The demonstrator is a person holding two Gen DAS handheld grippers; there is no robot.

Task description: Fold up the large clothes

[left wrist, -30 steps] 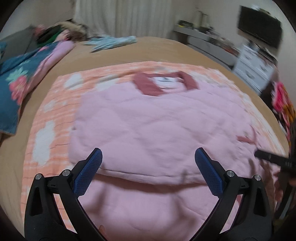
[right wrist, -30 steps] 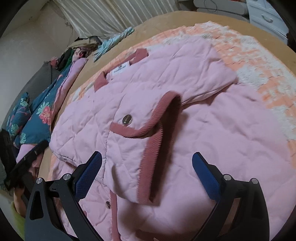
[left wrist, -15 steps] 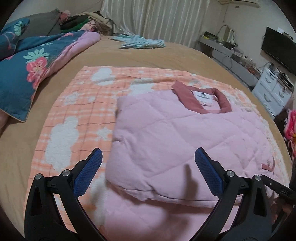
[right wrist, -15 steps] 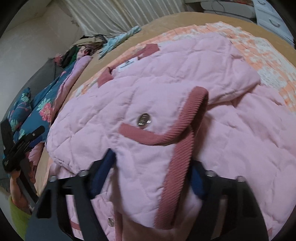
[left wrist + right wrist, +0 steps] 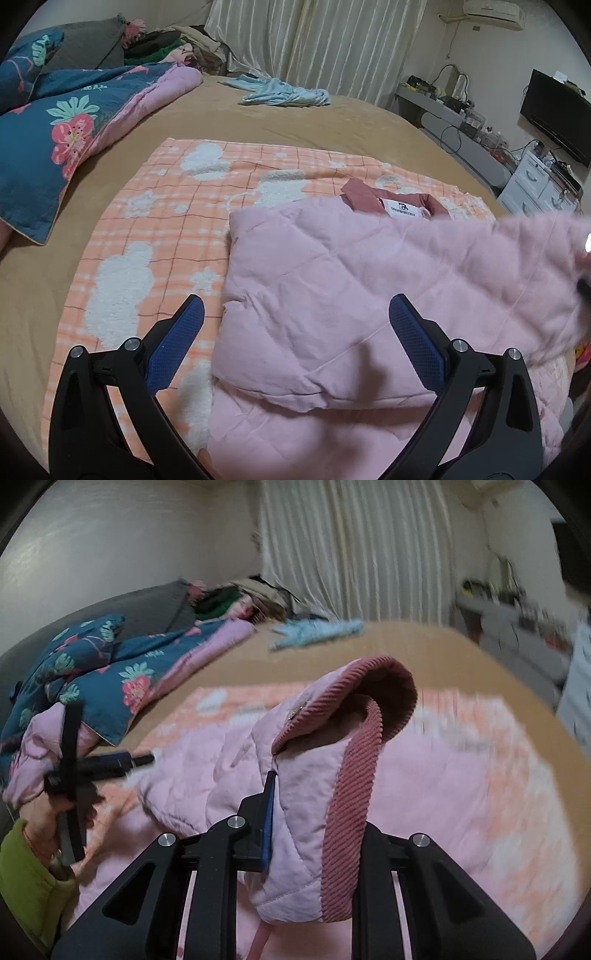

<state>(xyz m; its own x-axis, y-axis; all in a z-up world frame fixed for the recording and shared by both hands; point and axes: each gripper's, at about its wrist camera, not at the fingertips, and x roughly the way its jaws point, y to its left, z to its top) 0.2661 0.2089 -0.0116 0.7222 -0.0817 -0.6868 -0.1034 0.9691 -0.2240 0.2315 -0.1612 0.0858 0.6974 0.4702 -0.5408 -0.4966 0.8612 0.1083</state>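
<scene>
A pink quilted jacket [image 5: 332, 280] with dark pink corduroy trim lies partly folded on an orange checked blanket [image 5: 155, 206]; its collar and label face away. My left gripper [image 5: 295, 325] is open and empty, hovering over the jacket's near left edge. My right gripper [image 5: 314, 812] is shut on the jacket's sleeve cuff [image 5: 351, 775] and holds it lifted above the jacket body [image 5: 443, 775]. The lifted sleeve shows blurred at the right of the left wrist view [image 5: 535, 258]. The left gripper [image 5: 96, 764] also shows at the left of the right wrist view.
The blanket lies on a tan bed [image 5: 295, 118]. A blue floral duvet [image 5: 55, 122] and a clothes pile [image 5: 166, 44] lie at the far left. A light blue garment [image 5: 284, 94] lies at the back. Drawers [image 5: 535, 184] and a TV [image 5: 554, 110] stand right.
My right gripper closed on the sleeve cuff and lifted it off the jacket. My left gripper drew back and to the left, staying open.
</scene>
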